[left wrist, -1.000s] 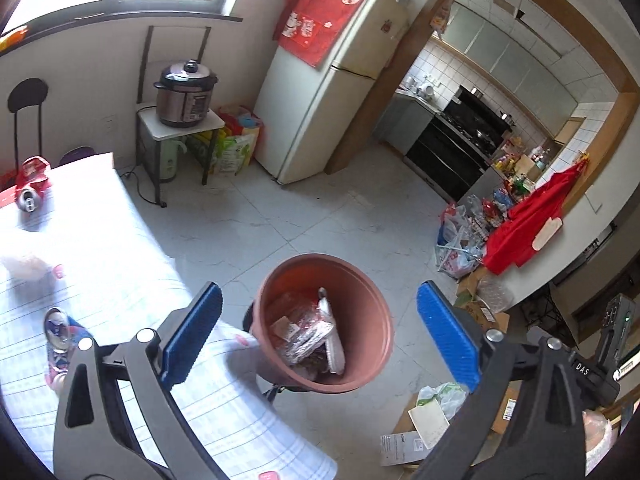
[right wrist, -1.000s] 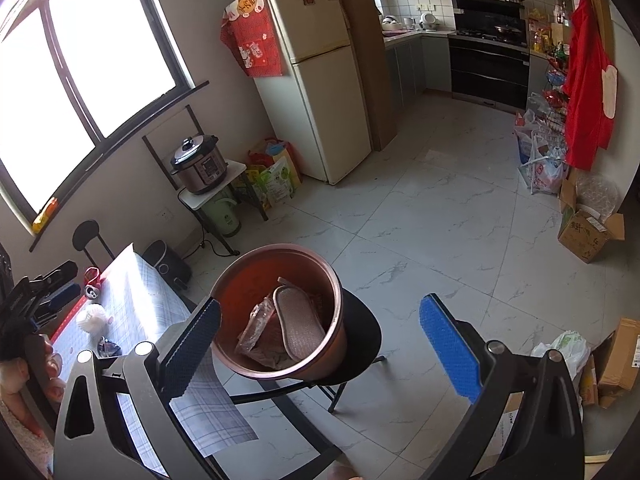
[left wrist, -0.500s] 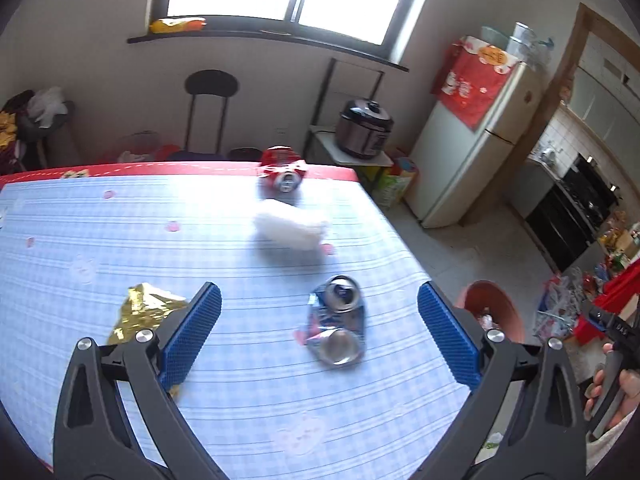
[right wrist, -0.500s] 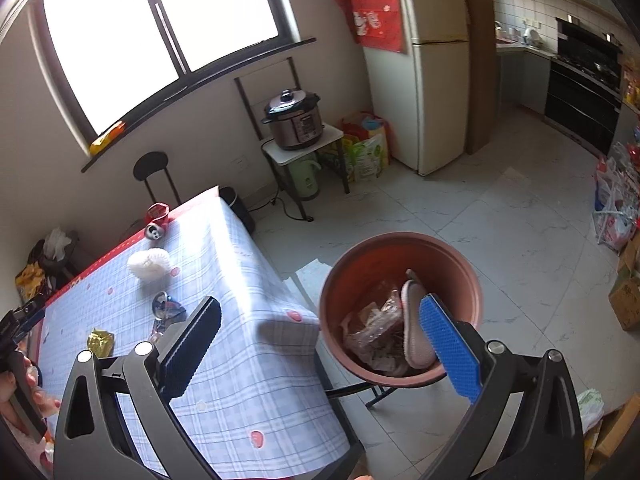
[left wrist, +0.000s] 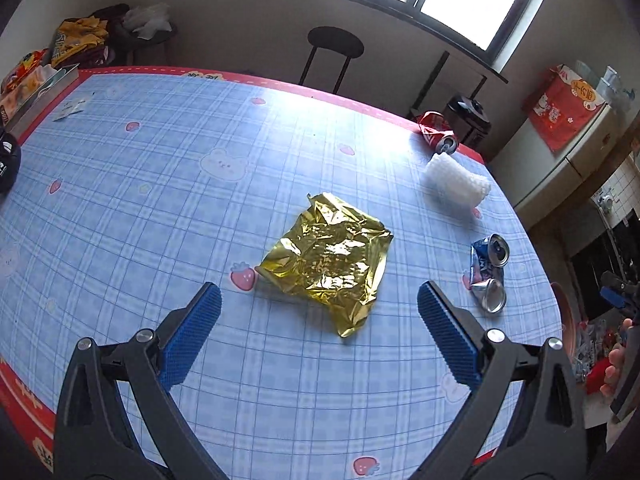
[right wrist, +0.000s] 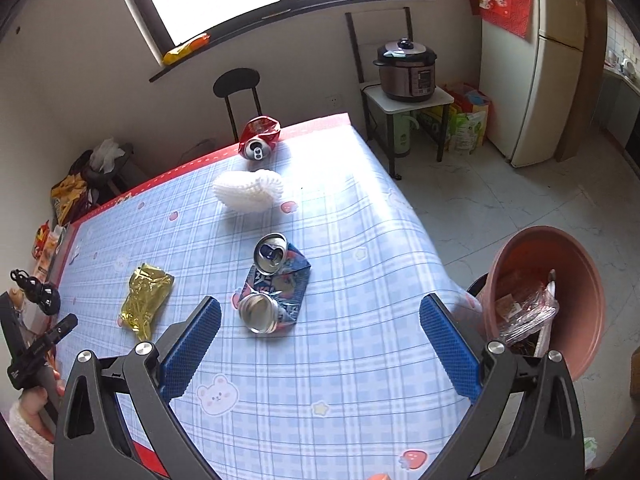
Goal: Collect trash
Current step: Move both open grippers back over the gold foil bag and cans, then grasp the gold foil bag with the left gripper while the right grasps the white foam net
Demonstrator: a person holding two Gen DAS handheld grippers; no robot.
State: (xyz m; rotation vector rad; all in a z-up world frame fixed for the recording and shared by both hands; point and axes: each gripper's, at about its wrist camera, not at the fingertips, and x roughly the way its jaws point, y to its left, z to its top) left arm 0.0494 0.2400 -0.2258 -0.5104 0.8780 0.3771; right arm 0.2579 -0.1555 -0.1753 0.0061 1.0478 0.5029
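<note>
Terracotta bin [right wrist: 560,300] only in right view; both claws [left wrist: 318,322] [right wrist: 320,326] wide open, empty.

the left gripper [left wrist: 318,334] now hangs over the gold wrapper [left wrist: 328,263] on the table [left wrist: 120,208] instead of the red bin [right wrist: 560,248]. the right gripper [right wrist: 320,344] has swung from the bin to the crushed blue can [right wrist: 276,284].

Bare cloth [left wrist: 168,208] rings the gold wrapper [left wrist: 328,260], so approach is free from every side. The blue can [right wrist: 276,280], foam [right wrist: 248,190] and red can [right wrist: 259,138] lie well apart.
</note>
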